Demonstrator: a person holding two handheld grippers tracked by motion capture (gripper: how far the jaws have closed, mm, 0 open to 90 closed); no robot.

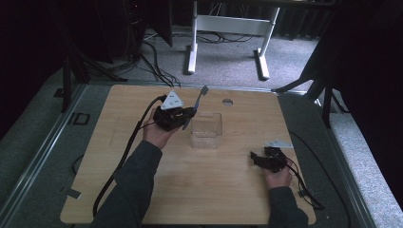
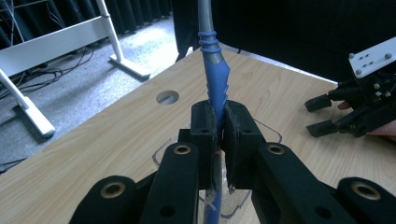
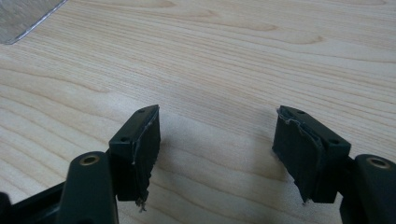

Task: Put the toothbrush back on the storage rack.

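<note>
The left gripper is clamping its jaws tight on the blue handle of a toothbrush, gripping it low on the handle so the bristled head is sticking up and away from the tongs; judging by this, the grip is leaving the lower end free to be lowered into the clear plastic container sitting just beside and below the jaws. The right gripper is resting well apart from that work, its jaws standing wide open over bare wood with nothing between them, apparently waiting. Everything is sitting on a pale wooden table with a round hole beyond the container; grey carpet, cables and a white desk frame are lying beyond.
</note>
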